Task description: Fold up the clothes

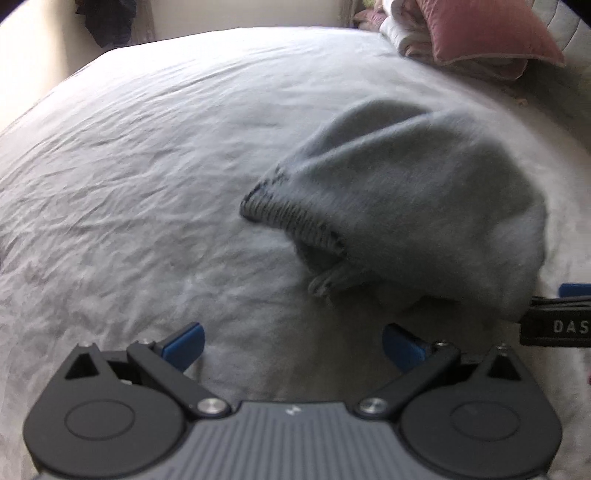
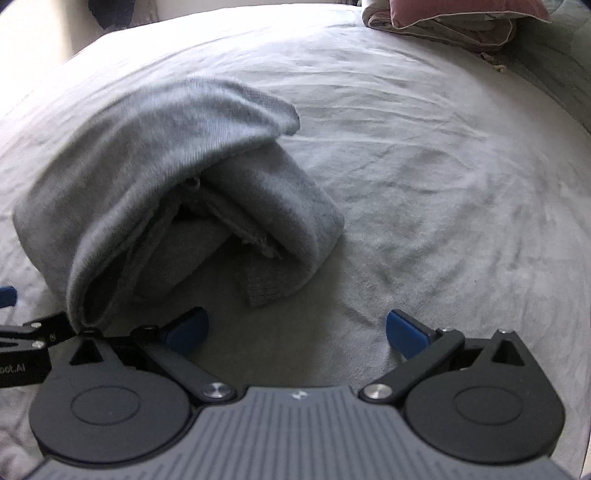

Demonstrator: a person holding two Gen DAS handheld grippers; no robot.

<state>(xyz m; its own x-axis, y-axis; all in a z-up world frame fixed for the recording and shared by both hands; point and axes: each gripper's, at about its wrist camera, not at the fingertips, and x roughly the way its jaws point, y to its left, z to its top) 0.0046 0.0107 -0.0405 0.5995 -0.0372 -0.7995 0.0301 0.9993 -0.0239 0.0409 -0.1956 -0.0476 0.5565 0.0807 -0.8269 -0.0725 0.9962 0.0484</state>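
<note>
Left wrist view: a grey sweater (image 1: 424,206) lies in a soft heap on the white bed sheet (image 1: 129,166), to the right of the left gripper (image 1: 293,345). The left gripper has its blue fingers (image 1: 184,341) wide apart, with nothing between them. A ribbed cuff (image 1: 291,218) sticks out of the heap on the left side. A pink pillow (image 1: 491,33) sits at the far end of the bed.

From the right wrist, the sweater (image 2: 155,177) lies bunched up (part of it looks rolled), ahead and to the left. The right gripper (image 2: 297,332) is spread wide too, holding nothing, just above the sheet (image 2: 443,166).
</note>
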